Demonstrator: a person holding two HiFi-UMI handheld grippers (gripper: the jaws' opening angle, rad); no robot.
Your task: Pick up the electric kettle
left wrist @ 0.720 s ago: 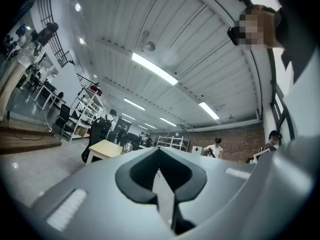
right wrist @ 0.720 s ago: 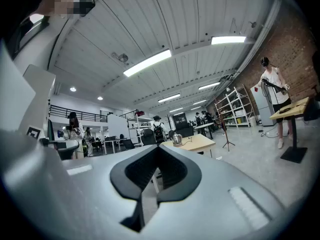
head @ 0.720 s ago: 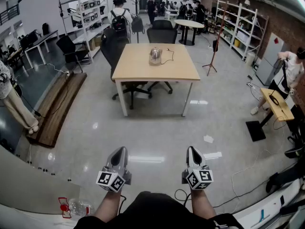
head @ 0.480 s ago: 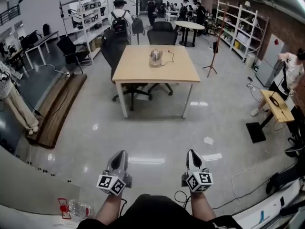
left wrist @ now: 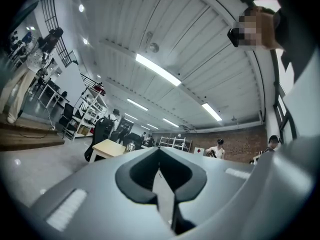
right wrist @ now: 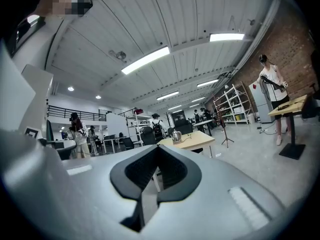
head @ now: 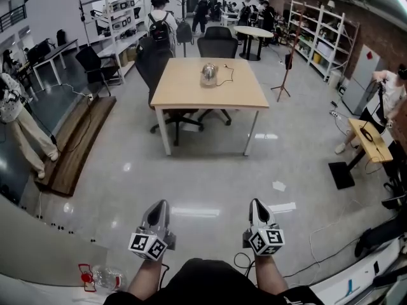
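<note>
Electric kettle (head: 208, 74) stood on the far half of a light wooden table (head: 191, 93), straight ahead of the two grippers and well apart from both, with a broad stretch of grey floor (head: 210, 170) between (in each gripper view it showed only as a small shiny shape on the tabletop, beyond the jaw tips). A thin cord (head: 224, 75) lay on the tabletop just to the right of the kettle.

Count: one kettle, one wooden table bearing it, one cord, two grippers, and two dark office chairs (head: 151, 61) at the table's far side.

Left gripper (head: 159, 204) was held low and close to the person's body, on the left of the head view; its jaws were pressed together, with nothing between them and nothing touched. Right gripper (head: 256, 203) was held beside it at about the same height, aimed towards the table; its jaws were likewise closed on each other, empty, and clear of every object.
</note>
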